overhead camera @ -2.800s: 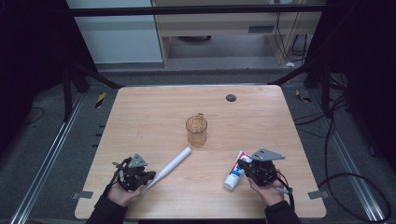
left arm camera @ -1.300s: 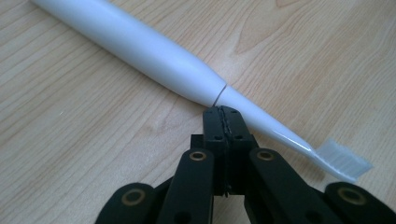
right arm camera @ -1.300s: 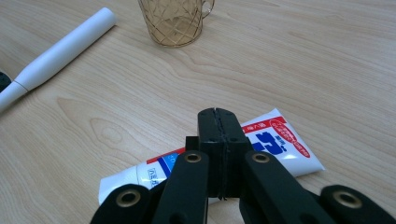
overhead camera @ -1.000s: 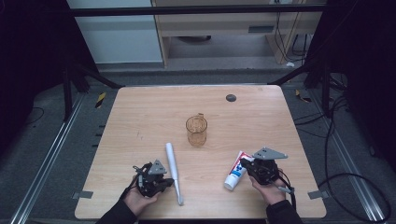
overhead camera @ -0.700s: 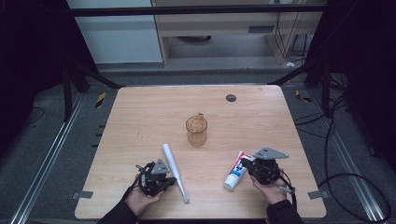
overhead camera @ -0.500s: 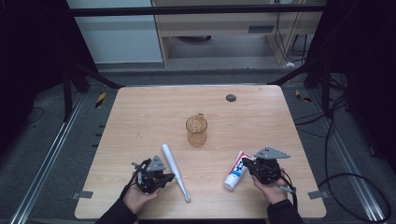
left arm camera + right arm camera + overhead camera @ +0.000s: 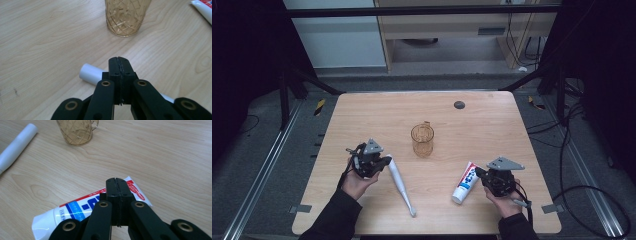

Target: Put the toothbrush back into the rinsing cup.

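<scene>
**Both claws sitting closed over their items, nothing picked up yet**

The person is holding the left claw (image 7: 384,161) just above the thick end of the white electric toothbrush (image 7: 399,182), with its jaws pressed fully together and nothing between them. In the left gripper view, the toothbrush (image 7: 91,74) is lying flat on the tabletop (image 7: 362,120) directly beneath the closed tips, crossing under them. The right claw (image 7: 479,175) is likewise shut and empty, hovering over the toothpaste tube (image 7: 464,181), which is lying right under and just ahead of its tips. The amber glass mug (image 7: 422,139) is standing upright ahead of both claws, between them and apart from each.

To my eye, this is the approach step before a grasp, probably with the mug as the place the items are headed. Next, the left claw is going to need its jaws opened wide, lowered astride the toothbrush handle, then closed on it.
</scene>
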Available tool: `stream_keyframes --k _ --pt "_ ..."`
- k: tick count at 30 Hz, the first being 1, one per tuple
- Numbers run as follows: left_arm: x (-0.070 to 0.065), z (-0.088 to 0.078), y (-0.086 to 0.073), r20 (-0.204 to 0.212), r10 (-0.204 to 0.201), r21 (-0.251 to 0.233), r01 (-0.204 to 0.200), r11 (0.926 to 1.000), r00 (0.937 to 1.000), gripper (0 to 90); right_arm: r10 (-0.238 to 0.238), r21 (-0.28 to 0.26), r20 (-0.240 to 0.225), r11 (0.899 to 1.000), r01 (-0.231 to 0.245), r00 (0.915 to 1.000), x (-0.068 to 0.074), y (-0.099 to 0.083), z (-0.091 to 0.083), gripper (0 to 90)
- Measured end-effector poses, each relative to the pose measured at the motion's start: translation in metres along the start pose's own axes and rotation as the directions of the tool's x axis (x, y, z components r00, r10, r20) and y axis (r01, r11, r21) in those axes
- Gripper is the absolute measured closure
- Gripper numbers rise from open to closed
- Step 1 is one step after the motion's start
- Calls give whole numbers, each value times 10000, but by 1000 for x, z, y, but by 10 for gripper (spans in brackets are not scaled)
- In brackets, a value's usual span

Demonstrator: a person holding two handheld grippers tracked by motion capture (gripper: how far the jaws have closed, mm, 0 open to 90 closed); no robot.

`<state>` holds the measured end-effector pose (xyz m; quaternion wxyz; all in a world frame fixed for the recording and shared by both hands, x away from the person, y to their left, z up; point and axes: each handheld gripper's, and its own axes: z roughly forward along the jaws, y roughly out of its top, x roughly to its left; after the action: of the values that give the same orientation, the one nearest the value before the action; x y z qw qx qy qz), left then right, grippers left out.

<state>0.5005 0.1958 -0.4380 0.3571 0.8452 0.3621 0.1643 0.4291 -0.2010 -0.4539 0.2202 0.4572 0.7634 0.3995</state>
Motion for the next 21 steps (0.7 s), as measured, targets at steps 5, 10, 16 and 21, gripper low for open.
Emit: stream_keyframes --k 5,10,16,21 --pt "9 23 8 -32 208 209 -208 9996 9998 895 136 -117 147 9998 -134 9998 -6 -1 -2 900" --pt "10 37 8 77 528 472 -531 9975 9986 895 202 -176 45 9996 -202 9998 -8 -1 -3 900" --pt "11 42 6 221 551 702 -565 9959 9982 895 183 -229 137 9996 -180 9997 -6 -2 -3 900" --pt "10 46 3 236 663 965 -683 9930 9975 895 49 -412 289 9991 -37 9996 -3 -1 -5 900"
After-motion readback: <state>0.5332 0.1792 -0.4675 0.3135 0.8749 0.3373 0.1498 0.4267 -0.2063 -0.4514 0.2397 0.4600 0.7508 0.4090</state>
